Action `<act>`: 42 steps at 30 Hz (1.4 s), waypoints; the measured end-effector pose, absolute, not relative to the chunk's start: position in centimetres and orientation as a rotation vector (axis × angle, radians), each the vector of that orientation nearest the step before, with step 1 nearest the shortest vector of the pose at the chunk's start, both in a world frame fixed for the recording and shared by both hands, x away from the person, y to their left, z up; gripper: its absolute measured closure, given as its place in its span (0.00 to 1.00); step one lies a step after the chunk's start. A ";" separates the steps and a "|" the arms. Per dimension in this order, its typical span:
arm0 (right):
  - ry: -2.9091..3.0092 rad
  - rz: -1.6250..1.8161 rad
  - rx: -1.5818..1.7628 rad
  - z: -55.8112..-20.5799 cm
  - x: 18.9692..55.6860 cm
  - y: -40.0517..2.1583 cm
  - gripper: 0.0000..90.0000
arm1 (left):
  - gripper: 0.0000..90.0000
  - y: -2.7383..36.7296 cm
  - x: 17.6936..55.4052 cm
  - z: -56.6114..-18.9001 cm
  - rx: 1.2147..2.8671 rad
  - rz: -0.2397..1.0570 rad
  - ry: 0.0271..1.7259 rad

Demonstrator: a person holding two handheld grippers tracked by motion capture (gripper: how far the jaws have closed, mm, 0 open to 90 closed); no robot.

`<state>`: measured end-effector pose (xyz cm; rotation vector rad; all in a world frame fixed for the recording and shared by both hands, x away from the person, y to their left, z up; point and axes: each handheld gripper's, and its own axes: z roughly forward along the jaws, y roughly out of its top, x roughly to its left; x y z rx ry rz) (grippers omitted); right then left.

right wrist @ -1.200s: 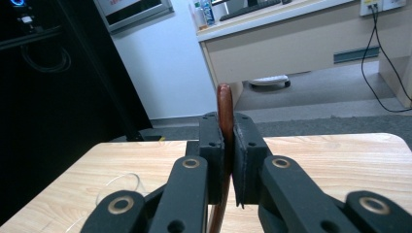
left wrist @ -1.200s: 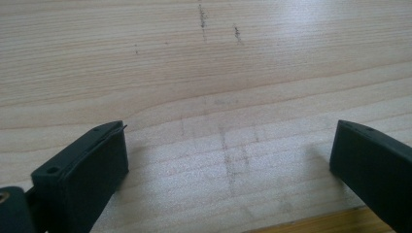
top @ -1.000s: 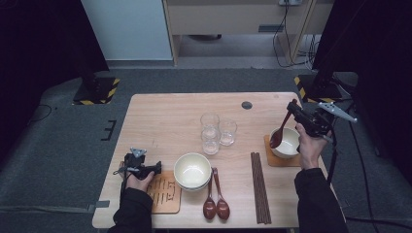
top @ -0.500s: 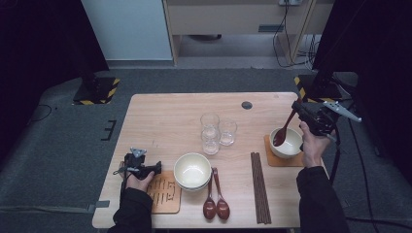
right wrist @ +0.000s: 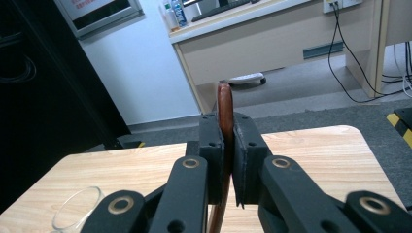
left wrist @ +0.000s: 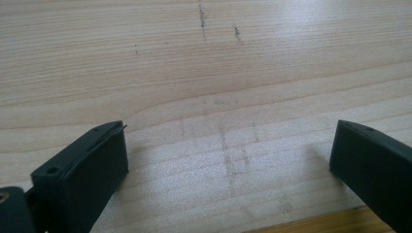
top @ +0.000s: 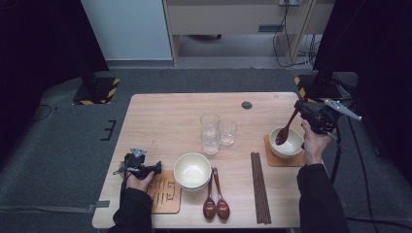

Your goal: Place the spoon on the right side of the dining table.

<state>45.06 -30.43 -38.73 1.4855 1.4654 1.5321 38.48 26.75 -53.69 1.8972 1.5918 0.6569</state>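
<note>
My right gripper (top: 303,110) is shut on the handle of a brown wooden spoon (top: 286,128) at the table's right side. The spoon slants down and its bowl end sits inside a white bowl (top: 290,148) on a wooden coaster (top: 270,159). In the right gripper view the jaws (right wrist: 226,141) pinch the upright spoon handle (right wrist: 225,104). My left gripper (top: 140,162) rests low at the front left of the table, beside a patterned coaster (top: 166,194). In the left gripper view its jaws (left wrist: 228,150) stand wide open over bare wood, with nothing between them.
A stack of cream bowls (top: 193,171) stands at front centre, with two brown spoons (top: 216,206) and dark chopsticks (top: 260,187) to its right. Clear glasses (top: 216,132) stand mid-table. A black disc (top: 247,105) sits near the far edge.
The right gripper has shifted slightly to the right with the spoon. The left gripper has stayed where it was.
</note>
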 end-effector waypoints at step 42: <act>1.610 1.325 1.528 -41.0 46.9 -29.0 0.94 | 0.00 26.8 38.5 -53.7 1.897 0.656 1.592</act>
